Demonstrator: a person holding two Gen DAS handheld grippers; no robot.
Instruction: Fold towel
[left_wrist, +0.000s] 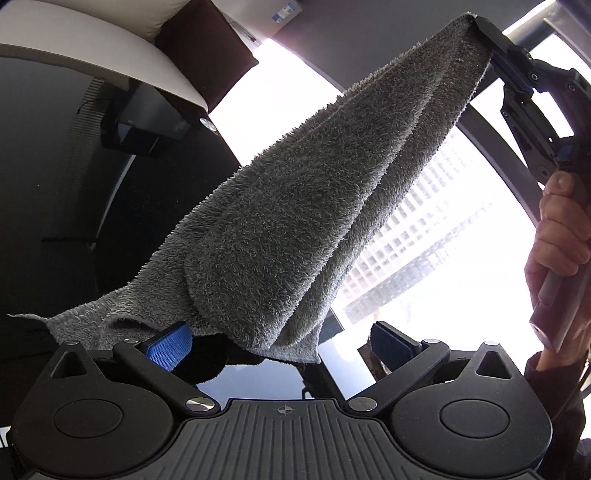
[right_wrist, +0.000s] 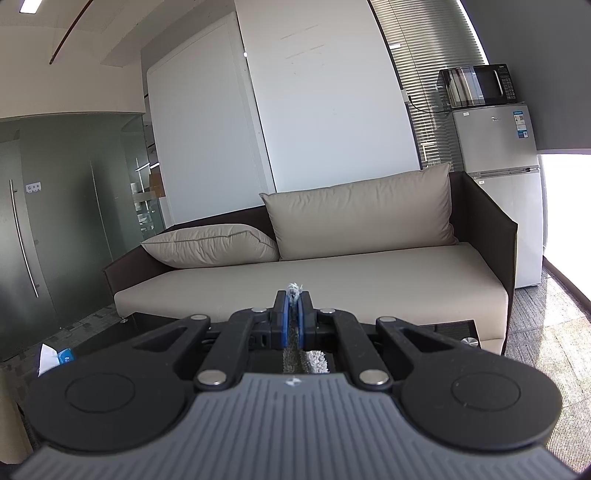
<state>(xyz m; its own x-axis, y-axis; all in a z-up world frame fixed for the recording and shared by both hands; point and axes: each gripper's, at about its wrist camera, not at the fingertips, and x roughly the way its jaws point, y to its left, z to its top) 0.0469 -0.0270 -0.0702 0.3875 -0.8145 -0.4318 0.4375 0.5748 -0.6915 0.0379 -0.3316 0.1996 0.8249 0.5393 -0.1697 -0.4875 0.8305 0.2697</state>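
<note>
A grey terry towel (left_wrist: 295, 206) hangs slantwise from the upper right down to the lower left. In the left wrist view my right gripper (left_wrist: 477, 22) is shut on its top corner, with a hand (left_wrist: 557, 229) on the handle. My left gripper (left_wrist: 280, 345) stands wide open under the towel's lower end. The cloth drapes over the left blue pad (left_wrist: 170, 347) and neither pad presses it. From the right wrist view, my right gripper (right_wrist: 294, 297) is clamped on the towel, and a grey tuft (right_wrist: 294, 288) pokes out past the tips.
A beige sofa (right_wrist: 332, 280) with two cushions lies ahead of the right gripper, a fridge (right_wrist: 498, 177) with a microwave (right_wrist: 476, 86) to its right. A dark glossy table (left_wrist: 251, 380) lies below the left gripper. Bright windows (left_wrist: 424, 258) are behind the towel.
</note>
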